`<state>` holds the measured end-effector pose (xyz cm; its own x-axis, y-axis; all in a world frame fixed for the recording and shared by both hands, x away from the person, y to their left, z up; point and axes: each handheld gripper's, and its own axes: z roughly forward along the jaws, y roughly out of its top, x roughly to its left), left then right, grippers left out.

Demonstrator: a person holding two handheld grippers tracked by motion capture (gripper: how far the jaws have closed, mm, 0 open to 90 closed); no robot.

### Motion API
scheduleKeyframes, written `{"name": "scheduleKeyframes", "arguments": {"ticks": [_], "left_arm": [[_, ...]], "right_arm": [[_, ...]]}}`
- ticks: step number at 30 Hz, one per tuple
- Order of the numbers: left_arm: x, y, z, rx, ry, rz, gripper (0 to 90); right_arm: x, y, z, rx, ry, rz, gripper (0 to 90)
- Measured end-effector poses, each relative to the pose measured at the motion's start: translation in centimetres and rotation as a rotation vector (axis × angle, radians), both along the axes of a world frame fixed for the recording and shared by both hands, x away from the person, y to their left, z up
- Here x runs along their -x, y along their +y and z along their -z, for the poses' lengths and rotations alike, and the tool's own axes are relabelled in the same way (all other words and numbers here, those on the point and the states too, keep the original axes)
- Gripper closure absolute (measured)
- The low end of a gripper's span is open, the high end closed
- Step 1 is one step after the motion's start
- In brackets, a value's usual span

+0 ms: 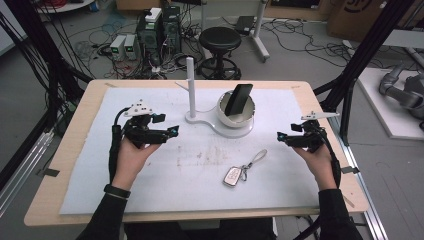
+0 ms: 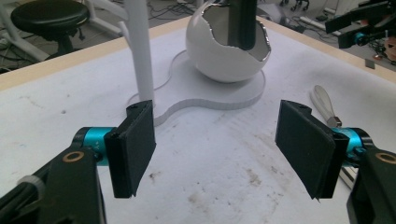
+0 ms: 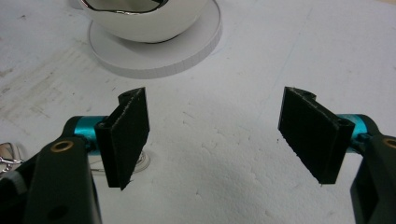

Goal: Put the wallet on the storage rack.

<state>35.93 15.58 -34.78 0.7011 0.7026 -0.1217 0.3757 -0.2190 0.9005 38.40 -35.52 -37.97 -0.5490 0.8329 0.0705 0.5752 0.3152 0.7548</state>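
My left gripper (image 1: pixel 172 131) hung with jaws spread and empty, facing the white bowl (image 1: pixel 235 120) holding a dark phone (image 1: pixel 238 99). My right gripper (image 1: pixel 281 136) – jaws spread too – hovered over the surface (image 1: pixel 200 165) beside the key fob (image 1: pixel 232 176)

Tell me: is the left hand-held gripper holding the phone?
No, the left hand-held gripper stands open with nothing between its pads, and the phone leans in the white bowl.

We see two black hand-held grippers, the left gripper (image 1: pixel 172 131) and the right gripper (image 1: pixel 281 136), each topped by a grey three-cornered plate and trailing a black cable. Their flat black jaws sit on turquoise metal collars (brass-coloured rivets mark the arms). The person wears dark sleeves and a black wristband (image 1: pixel 117 191).
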Motion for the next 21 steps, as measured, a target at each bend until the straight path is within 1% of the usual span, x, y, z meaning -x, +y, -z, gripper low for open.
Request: {"name": "scheduleKeyframes", "arguments": {"ticks": [3,7,12,17,21], "left_arm": [[0.1,0.6,0.1,0.007,-0.002,-0.016,28.6],[0.2,1.1,-0.3,0.017,-0.013,-0.028,28.6],[0.3,1.4,-0.6,0.026,-0.028,-0.034,28.6],[0.2,1.6,-0.7,0.03,-0.028,-0.035,28.6],[0.2,1.6,-0.6,0.032,-0.036,-0.031,28.6]], "right_arm": [[-0.1,0.1,0.1,0.004,0.0,-0.006,25.1],[-0.1,0.0,0.1,0.006,0.002,-0.007,25.1],[0.0,-0.1,0.0,-0.003,0.0,-0.005,25.1],[0.1,0.0,0.0,0.004,0.003,-0.007,25.1],[0.1,0.0,-0.1,0.0,-0.002,-0.004,25.1]]}}
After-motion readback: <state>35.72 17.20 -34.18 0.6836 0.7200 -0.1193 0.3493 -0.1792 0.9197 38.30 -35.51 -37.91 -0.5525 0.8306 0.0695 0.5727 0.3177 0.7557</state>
